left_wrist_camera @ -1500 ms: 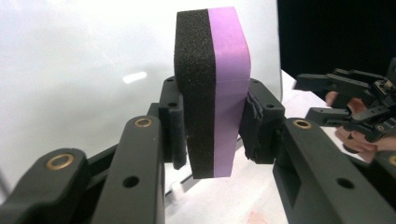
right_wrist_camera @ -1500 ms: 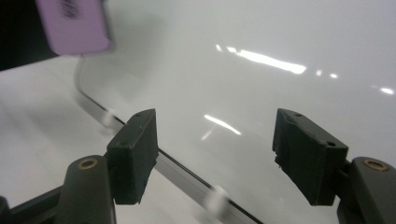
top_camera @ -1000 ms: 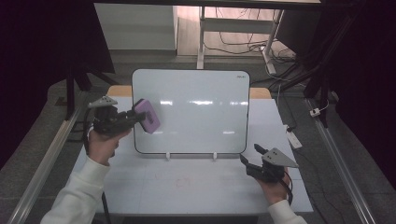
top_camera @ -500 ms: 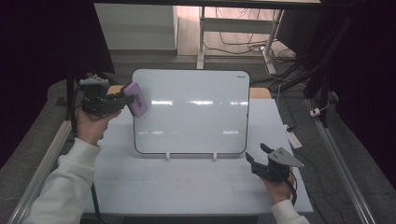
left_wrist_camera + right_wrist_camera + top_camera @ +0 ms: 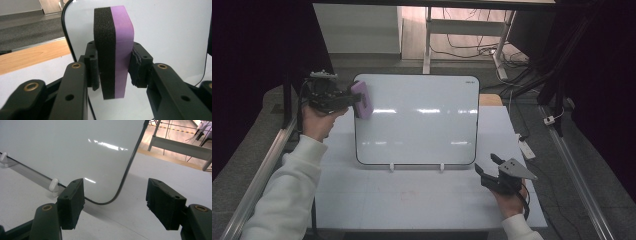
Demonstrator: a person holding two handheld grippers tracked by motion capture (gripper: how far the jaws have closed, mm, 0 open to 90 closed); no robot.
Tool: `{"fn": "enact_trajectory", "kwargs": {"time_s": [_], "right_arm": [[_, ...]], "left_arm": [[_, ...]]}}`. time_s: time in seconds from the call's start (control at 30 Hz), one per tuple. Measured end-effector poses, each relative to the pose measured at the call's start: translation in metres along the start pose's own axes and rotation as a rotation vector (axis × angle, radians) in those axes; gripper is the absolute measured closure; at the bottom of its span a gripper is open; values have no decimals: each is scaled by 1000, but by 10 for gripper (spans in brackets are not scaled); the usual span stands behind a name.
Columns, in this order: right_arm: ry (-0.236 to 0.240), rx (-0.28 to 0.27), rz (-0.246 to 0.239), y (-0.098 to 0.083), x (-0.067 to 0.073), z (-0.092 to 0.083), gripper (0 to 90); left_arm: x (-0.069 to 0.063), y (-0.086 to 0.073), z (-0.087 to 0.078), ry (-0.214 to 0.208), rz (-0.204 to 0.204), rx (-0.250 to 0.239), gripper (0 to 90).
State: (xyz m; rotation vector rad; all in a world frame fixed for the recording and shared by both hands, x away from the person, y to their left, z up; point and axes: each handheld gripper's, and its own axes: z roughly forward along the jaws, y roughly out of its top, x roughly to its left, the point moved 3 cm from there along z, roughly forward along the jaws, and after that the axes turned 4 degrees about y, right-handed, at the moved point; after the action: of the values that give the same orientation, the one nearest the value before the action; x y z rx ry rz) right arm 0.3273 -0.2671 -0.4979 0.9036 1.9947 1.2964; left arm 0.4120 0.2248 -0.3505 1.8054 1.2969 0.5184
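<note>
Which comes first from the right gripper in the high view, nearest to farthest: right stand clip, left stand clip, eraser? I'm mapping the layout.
1. Right stand clip, just left of the right gripper.
2. Left stand clip, farther left along the whiteboard's foot.
3. Eraser, at the board's top left, in the left gripper.

purple eraser with black foam backing; glossy white board, thin black edge; white table; black gripper jaws; sleeve apparently white.

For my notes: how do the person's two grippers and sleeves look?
Both the left gripper and the right gripper are black, with brass-coloured rivets on their arms. A grey three-cornered plate tops the right one. The sleeves are white.
</note>
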Motion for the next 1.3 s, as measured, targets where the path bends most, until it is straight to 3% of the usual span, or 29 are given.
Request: {"fn": "enact_trajectory", "kwargs": {"time_s": [0.37, 0.5, 0.87, 1.1, 1.3], "right_arm": [[6, 1, -1, -1, 2, 1, 303], [8, 3, -4, -1, 3, 2, 302], [8, 4, -3, -2, 3, 3, 302], [5, 4, -2, -2, 2, 3, 302], [0, 5, -4, -2, 1, 2, 302]], "left_arm": [[-6, 14, 20, 19, -4, 9, 630], [-5, 16, 26, 39, -18, -16, 631], [-14, 15, 30, 91, 38, -49, 617], [-18, 12, 33, 83, 47, -58, 505], [-19, 11, 27, 73, 52, -100, 415]]}}
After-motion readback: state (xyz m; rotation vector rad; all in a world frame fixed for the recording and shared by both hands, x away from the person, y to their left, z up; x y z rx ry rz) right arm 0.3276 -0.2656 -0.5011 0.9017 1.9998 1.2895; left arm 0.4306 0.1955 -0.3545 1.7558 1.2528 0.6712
